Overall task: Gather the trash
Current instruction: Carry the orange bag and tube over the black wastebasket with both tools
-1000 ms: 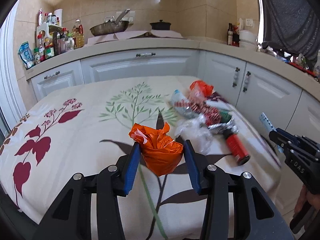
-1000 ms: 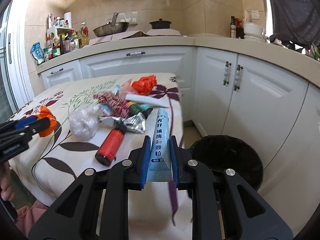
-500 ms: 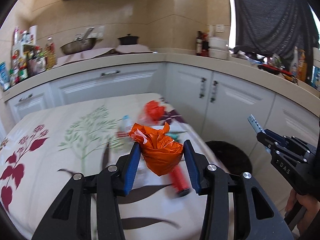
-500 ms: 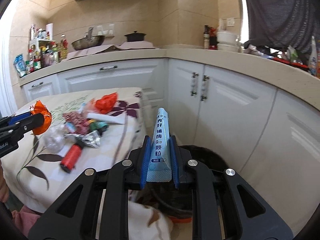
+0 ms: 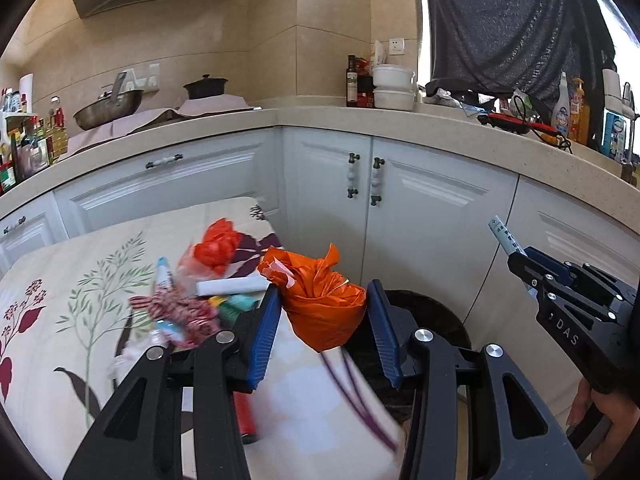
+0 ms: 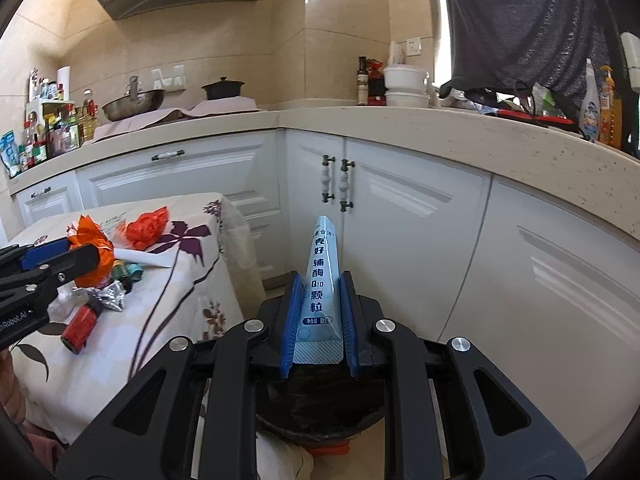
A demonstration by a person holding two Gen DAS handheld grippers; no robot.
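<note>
The left hand-held gripper (image 5: pixel 324 322) squeezes a crumpled orange bag (image 5: pixel 325 308) above the table (image 5: pixel 72 320) edge. The right hand-held gripper (image 6: pixel 319 318) pinches a thin blue packet (image 6: pixel 322 292) above what looks like a dark trash bin (image 6: pixel 320 408). More trash (image 5: pixel 188 308) lies on the table.
</note>
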